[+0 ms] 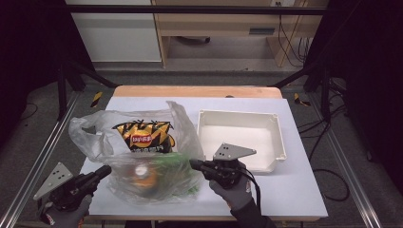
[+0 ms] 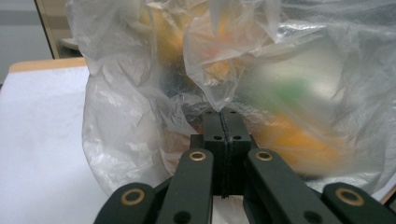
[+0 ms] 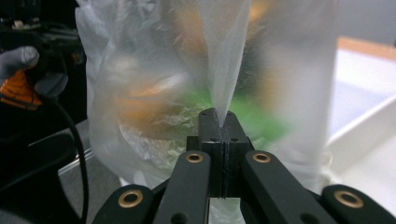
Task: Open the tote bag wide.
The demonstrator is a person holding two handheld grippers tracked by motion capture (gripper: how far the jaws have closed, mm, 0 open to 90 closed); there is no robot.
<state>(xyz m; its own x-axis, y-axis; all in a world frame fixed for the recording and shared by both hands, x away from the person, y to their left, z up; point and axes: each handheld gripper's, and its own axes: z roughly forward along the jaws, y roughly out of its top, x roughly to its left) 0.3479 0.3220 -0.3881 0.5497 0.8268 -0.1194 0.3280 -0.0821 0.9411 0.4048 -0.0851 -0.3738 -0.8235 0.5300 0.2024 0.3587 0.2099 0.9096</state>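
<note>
A clear plastic bag (image 1: 95,137) lies on the white table cover at centre left. Inside it are a black and yellow chips packet (image 1: 145,135), an orange round item (image 1: 142,176) and a green pack (image 1: 179,161). My left gripper (image 1: 105,169) touches the bag's near left side. In the left gripper view its jaws (image 2: 223,116) are shut, pinching a fold of the bag film (image 2: 135,121). My right gripper (image 1: 194,164) meets the bag's near right side. In the right gripper view it (image 3: 219,120) is shut on a strip of film (image 3: 226,56) that rises from between its jaws.
An empty white tray (image 1: 237,115) stands just right of the bag, close behind my right hand. The table cover (image 1: 285,190) ends at metal rails left and right. In the right gripper view a gloved hand (image 3: 23,74) with the other gripper shows at the far left.
</note>
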